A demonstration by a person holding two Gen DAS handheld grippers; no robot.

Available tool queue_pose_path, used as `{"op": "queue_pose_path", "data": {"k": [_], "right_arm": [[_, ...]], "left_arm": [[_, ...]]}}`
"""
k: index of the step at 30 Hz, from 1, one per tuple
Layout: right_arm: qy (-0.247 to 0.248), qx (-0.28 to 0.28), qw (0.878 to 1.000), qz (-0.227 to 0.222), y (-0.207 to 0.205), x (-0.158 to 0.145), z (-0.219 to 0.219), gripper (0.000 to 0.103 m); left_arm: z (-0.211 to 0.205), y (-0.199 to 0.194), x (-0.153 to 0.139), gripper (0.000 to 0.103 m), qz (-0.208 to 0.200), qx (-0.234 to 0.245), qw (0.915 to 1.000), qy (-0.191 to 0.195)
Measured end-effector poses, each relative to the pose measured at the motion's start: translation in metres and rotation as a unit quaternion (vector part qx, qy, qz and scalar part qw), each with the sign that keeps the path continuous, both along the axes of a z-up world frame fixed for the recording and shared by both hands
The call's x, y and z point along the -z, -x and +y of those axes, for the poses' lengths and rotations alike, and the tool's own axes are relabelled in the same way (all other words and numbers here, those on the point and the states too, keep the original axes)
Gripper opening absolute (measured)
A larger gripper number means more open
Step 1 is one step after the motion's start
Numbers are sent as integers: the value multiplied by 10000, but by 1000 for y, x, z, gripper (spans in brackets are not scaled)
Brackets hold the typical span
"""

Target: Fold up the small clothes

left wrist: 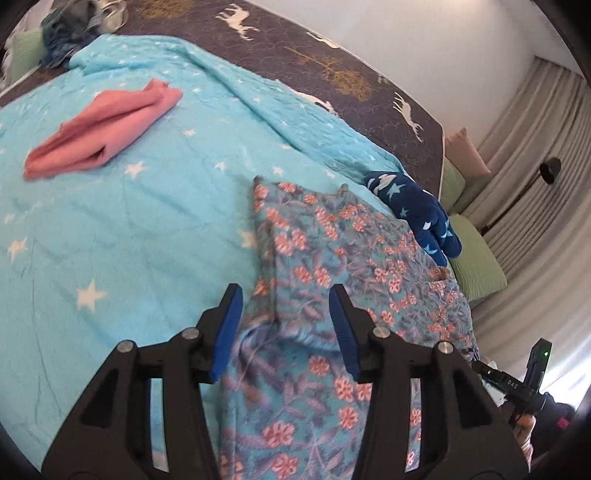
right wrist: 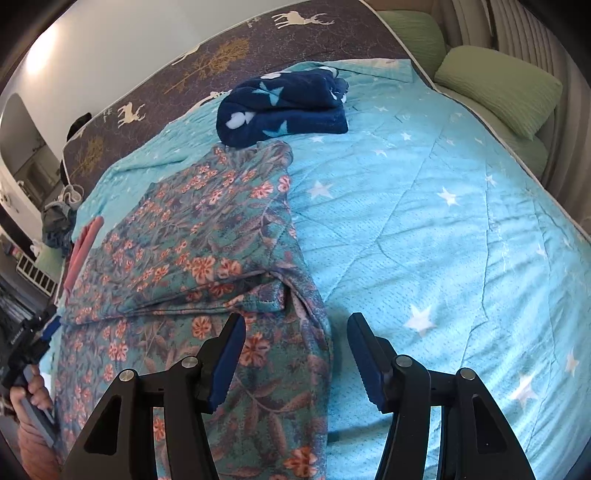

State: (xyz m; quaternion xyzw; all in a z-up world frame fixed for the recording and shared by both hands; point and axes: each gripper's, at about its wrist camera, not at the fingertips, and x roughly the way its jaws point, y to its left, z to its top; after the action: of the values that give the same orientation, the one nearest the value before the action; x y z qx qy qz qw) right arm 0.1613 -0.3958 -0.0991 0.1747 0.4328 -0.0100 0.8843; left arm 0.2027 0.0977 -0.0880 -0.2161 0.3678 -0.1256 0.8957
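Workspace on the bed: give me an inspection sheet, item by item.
Surface: turquoise star blanket over a dark deer-print mattress.
Job's things: floral garment partly folded; pink garment and navy star garment lie folded.
Clutter: heap of clothes at the far corner.
Grippers: left gripper and right gripper open over the floral garment, gripping nothing.
Cables: nothing seen.
Surroundings: green cushions, curtains, white wall.

Floral garment [right wrist: 207, 229] lies on blanket [right wrist: 424, 221], before folded star cloth [right wrist: 284, 107].
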Motion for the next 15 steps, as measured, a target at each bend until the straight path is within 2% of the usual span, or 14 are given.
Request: {"op": "queue_pose_path", "data": {"k": [3, 6, 11, 13, 15], "right_arm": [[1, 4, 10000, -85, 1, -4, 2, 59], [-21, 20, 9999, -121, -1, -6, 2, 61], [30, -38, 9997, -226, -19, -16, -4, 62], [-22, -115, 9997, -198, -34, -20, -7, 62], [-80, -113, 9997, -183, -50, -22, -10, 63]], "left_arm": [[-13, -16, -5, 52, 2, 113, 9995, -298], [-31, -37, -1, 52, 141, 314, 9965, -764], [-44, -57, -9, 52, 12, 635, 9915, -1138], [-52, -67, -8, 51, 95, 766, 9881, -1334], [-61, -81, -1, 27, 265, 833, 9829, -1618]]}}
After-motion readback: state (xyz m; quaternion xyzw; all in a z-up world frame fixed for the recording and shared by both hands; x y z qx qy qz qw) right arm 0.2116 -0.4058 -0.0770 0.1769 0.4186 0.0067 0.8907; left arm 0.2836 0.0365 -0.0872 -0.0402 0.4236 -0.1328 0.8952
